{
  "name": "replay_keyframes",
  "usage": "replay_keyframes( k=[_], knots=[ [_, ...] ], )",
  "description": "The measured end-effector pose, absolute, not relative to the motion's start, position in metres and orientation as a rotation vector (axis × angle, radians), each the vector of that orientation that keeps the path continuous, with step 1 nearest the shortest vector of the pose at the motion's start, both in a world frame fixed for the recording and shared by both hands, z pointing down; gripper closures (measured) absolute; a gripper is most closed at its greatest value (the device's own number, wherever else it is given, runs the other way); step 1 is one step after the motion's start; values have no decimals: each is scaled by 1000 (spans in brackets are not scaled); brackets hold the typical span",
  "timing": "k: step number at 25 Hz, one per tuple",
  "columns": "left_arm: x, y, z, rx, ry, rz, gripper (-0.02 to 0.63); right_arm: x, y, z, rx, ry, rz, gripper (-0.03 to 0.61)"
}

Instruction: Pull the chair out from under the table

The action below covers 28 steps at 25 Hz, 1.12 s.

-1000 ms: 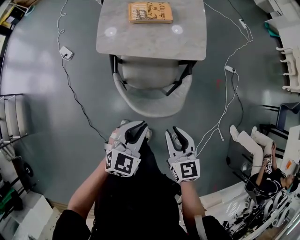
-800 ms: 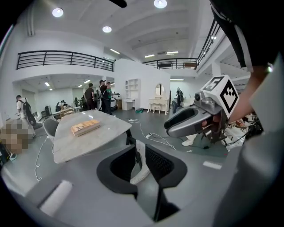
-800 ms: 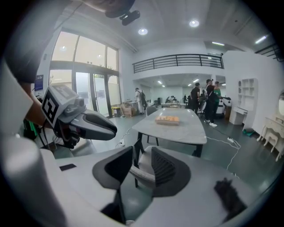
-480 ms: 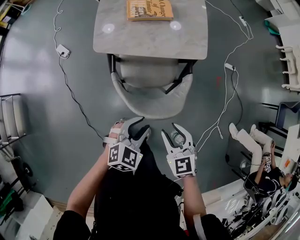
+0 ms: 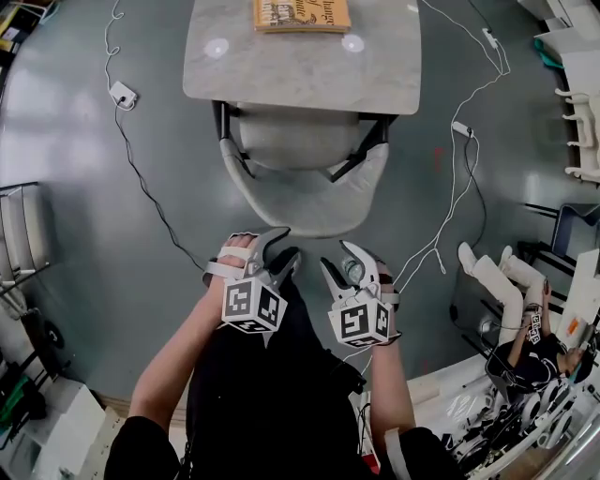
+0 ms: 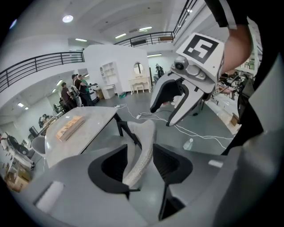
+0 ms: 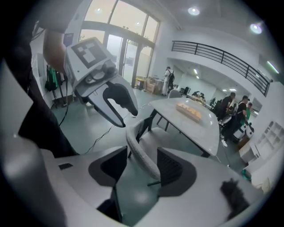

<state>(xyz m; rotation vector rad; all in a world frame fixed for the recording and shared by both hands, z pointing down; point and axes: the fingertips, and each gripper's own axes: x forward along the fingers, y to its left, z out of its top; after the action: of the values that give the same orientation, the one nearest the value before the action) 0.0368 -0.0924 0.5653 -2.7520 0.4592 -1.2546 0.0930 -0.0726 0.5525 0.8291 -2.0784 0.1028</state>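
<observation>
We see the chair (image 5: 291, 141) not yet drawn out: its seat sits under the near edge of the counter (image 5: 300, 80), and only the curved backrest (image 5: 309, 211) sticks out toward us. The left tongs (image 5: 281, 248) and right tongs (image 5: 337, 261) hang side by side just short of that backrest, touching nothing. Both pairs of jaws have just been opening and now stand wide apart with nothing in them. In each gripper view the backrest's rim lines up between the jaws but lies beyond them.

Our first worry is timing. If we close before the jaws reach over the rim, we would pinch air or only catch the edge. The rim looks thin, rounded and padded, so a shallow bite could slide off once we start to pull.

The second worry is an uneven pull. The two tongs sit close together near the middle of the backrest, so one hand leading could swing the chair. Its dark frame might then knock the counter's legs, jolting the counter and the book (image 5: 300, 13) on it.

We also note a white cable (image 5: 459, 128) trailing over the floor (image 5: 112, 244) to the chair's right, near enough that a leg dragged that way might snag it. And we stand close behind the chair, so it may run into us before the seat comes free
</observation>
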Motion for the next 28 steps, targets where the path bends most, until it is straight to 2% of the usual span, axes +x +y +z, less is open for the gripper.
replay_keyframes(
  k=[5, 28],
  knots=[
    [34, -88, 599, -2610, 324, -1427, 413, 98, -68, 582, 686, -1987, 82, 344],
    [37, -94, 644, -2550, 268, -1517, 403, 116, -85, 640, 421, -1766, -122, 322]
  ],
)
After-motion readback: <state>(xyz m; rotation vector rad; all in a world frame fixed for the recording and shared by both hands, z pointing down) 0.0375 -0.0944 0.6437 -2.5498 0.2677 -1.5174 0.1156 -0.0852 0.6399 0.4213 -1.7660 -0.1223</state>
